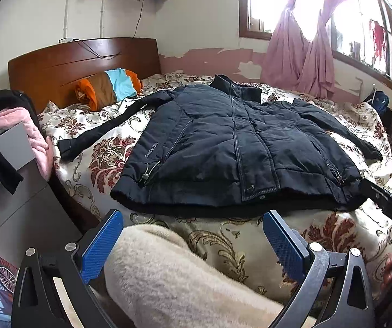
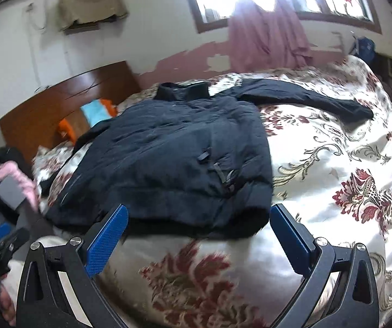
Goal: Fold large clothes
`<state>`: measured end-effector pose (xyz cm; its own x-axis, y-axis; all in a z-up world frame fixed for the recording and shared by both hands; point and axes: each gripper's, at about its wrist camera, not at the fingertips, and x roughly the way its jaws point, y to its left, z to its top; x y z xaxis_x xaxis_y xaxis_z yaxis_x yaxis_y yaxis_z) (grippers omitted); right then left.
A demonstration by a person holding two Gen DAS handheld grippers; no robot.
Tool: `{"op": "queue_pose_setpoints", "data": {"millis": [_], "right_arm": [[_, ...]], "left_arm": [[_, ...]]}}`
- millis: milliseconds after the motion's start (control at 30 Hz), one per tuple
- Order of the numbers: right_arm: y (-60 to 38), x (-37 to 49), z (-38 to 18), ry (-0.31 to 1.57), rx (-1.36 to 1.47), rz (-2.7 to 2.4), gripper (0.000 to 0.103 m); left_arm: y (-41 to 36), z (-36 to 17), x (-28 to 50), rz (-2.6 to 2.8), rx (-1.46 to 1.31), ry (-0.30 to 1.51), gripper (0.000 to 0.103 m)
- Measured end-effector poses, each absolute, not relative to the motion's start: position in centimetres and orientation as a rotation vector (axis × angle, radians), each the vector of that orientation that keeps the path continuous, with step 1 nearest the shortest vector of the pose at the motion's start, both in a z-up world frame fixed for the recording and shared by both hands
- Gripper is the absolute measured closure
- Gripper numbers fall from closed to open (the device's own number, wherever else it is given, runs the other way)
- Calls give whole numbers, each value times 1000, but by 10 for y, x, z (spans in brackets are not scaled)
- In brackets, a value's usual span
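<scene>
- We see a dark jacket [image 1: 239, 147] spread flat, zipped, sleeves out, on the floral bed [image 1: 108, 150]; no fold made.
- Our left claw [image 1: 193, 235] and right claw [image 2: 198, 229] gape, holding nothing.

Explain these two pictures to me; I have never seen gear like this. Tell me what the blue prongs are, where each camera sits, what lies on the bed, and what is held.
The blue prongs are padded fingers of hand-held grippers, one per hand. Each camera looks forward along its own fingers. One picture shows the left gripper, the other the right gripper. Both are open and hold nothing. A dark jacket lies front up, sleeves spread, on the floral bedspread.
</scene>
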<state>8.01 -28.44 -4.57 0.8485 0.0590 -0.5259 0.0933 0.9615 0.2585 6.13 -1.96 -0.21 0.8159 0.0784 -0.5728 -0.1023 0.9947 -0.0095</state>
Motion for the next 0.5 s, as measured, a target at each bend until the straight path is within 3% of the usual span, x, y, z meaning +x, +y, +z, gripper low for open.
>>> {"op": "queue_pose_setpoints", "data": {"millis": [300, 500], "right_arm": [[-338, 124, -53, 486, 259, -236, 1], [-410, 154, -66, 515, 425, -315, 1]], "left_arm": [[-38, 0, 124, 47, -49, 671, 0], [-67, 12, 185, 10, -19, 662, 0]]}}
